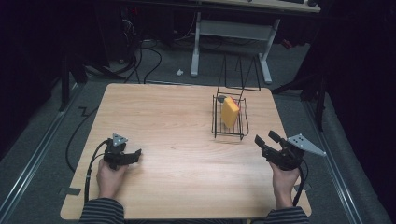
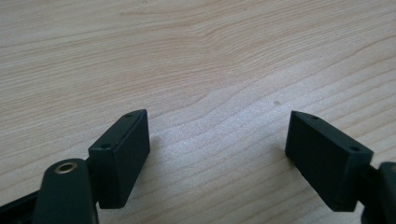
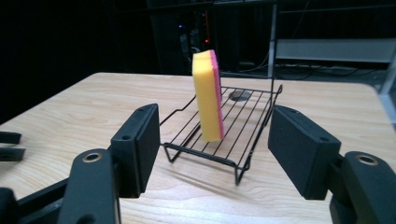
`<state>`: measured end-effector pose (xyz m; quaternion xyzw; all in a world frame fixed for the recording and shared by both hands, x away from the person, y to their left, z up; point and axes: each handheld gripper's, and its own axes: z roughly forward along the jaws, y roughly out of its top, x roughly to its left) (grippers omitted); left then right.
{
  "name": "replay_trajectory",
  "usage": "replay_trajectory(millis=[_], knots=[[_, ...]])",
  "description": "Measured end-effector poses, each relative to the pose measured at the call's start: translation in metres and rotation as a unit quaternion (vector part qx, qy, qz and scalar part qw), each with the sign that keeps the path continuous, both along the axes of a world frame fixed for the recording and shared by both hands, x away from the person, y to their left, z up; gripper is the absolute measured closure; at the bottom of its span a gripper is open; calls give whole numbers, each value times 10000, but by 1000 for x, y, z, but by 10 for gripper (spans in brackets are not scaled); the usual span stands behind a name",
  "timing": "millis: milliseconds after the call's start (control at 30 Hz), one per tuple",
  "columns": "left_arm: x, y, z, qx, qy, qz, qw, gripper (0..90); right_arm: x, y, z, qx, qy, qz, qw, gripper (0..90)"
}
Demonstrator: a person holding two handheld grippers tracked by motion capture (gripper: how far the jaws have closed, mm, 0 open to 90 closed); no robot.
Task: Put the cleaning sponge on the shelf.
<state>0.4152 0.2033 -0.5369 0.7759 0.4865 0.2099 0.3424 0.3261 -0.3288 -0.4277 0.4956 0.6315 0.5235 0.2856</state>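
Both grippers, left (image 1: 135, 155) and right (image 1: 267, 140), gape wide, empty; wire rack (image 1: 216, 127) holds upright yellow sponge (image 1: 229, 112).

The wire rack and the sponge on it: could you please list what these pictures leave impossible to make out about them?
- Dark round thing at the rack's far end: too small and dim in the high view, partly hidden behind the sponge in the right gripper view.
- Sponge's pink face: turned away, a thin edge shows.
- Wire rack: its tall rear frame is cut off by the right gripper view's top edge.

High overhead; gripper views low — one perhaps grazing table (image 2: 210, 56).
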Motion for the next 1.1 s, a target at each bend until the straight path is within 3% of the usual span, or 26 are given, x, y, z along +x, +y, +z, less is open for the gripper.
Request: replay_trajectory(millis=[433,533,900,1100], knots=[[0,0,0,-1,-1,4,10000,224,7,13,-17,9,120,219,9997,351],[0,0,0,-1,-1,5,10000,224,8,13,-21,155,121,265,9995,353],[0,0,0,1,-1,-27,10000,222,17,26,-38,114,327,433,9985,357],[0,0,0,-1,0,-21,10000,222,24,39,-48,-225,554,592,9965,357]])
